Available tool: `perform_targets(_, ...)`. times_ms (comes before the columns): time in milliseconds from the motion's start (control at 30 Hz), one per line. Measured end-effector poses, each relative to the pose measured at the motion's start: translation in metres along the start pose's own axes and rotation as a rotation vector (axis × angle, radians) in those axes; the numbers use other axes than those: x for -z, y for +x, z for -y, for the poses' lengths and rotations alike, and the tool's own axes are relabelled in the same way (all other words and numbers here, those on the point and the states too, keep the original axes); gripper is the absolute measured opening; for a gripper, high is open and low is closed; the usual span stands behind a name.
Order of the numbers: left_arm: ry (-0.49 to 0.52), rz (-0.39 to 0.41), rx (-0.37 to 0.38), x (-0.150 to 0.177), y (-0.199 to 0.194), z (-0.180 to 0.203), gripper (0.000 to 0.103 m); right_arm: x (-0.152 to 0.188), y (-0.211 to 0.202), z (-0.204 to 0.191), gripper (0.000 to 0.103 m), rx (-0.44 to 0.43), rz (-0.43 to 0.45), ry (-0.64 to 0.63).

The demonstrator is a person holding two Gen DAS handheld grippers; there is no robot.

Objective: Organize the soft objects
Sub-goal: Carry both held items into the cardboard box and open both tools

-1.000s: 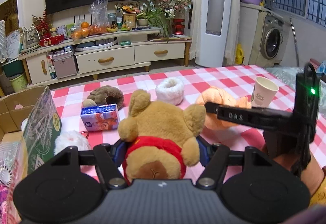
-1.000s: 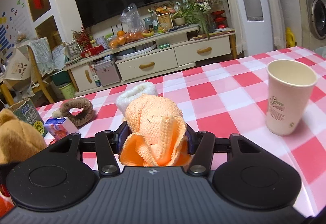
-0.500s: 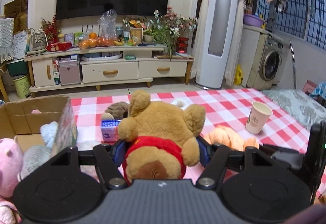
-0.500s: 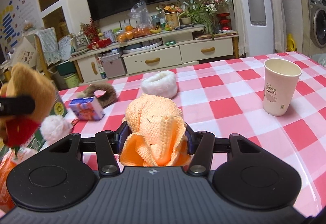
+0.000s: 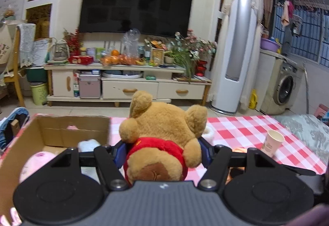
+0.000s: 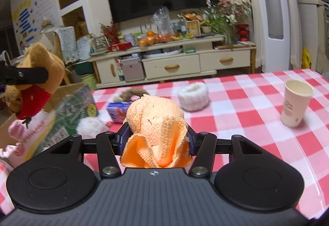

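Left wrist view: the left claw (image 5: 163, 153) clamps a tan plush bear in a red shirt (image 5: 162, 139) at the waist, jaws pressed into the shirt on both sides, holding it clear of the red-and-white checked table (image 5: 242, 133) and just beside the open brown cardboard box (image 5: 61, 129) at the table's left end. The grip looks chosen to carry the toy over the box wall for dropping in. Inside the box lie a pink plush toy (image 5: 39, 162), a pale blue-white soft item (image 5: 88, 144) and something pink against the far wall, too hidden to name.

Seen from the right wrist, the right claw (image 6: 156, 141) is closed on a bunched orange knitted cloth (image 6: 155, 121), lifted above the table, apparently next in line for the box. On the table remain a white fluffy ring (image 6: 193, 98), a brown fuzzy ring (image 6: 129, 94), a white pompom (image 6: 90, 127), a small blue printed carton (image 6: 118, 110) and a white paper cup (image 6: 295, 102), standing empty as far as its rim shows.
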State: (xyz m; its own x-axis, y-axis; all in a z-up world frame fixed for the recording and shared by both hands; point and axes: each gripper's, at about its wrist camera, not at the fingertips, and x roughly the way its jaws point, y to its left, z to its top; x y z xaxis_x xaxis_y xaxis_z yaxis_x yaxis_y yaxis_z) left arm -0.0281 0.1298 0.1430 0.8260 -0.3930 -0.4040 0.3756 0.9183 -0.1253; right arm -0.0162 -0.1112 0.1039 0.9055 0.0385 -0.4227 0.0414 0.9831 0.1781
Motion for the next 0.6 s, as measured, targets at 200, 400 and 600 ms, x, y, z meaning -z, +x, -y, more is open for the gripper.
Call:
perform_targets(200, -0.031, 0.013, -0.074, -0.006, -0.005, -0.027, 0.066, -0.013, -0.007, -0.024, 0.066, -0.056, 0.025, -0.034)
perform_targets(400, -0.053, 0.027, -0.184, -0.011, -0.006, -0.054, 0.066, -0.028, -0.010, -0.055, 0.066, -0.119, 0.047, -0.092)
perform_targets(600, -0.090, 0.026, -0.267, -0.016, -0.002, -0.080, 0.066, -0.042, -0.006, -0.089, 0.066, -0.190, 0.055, -0.140)
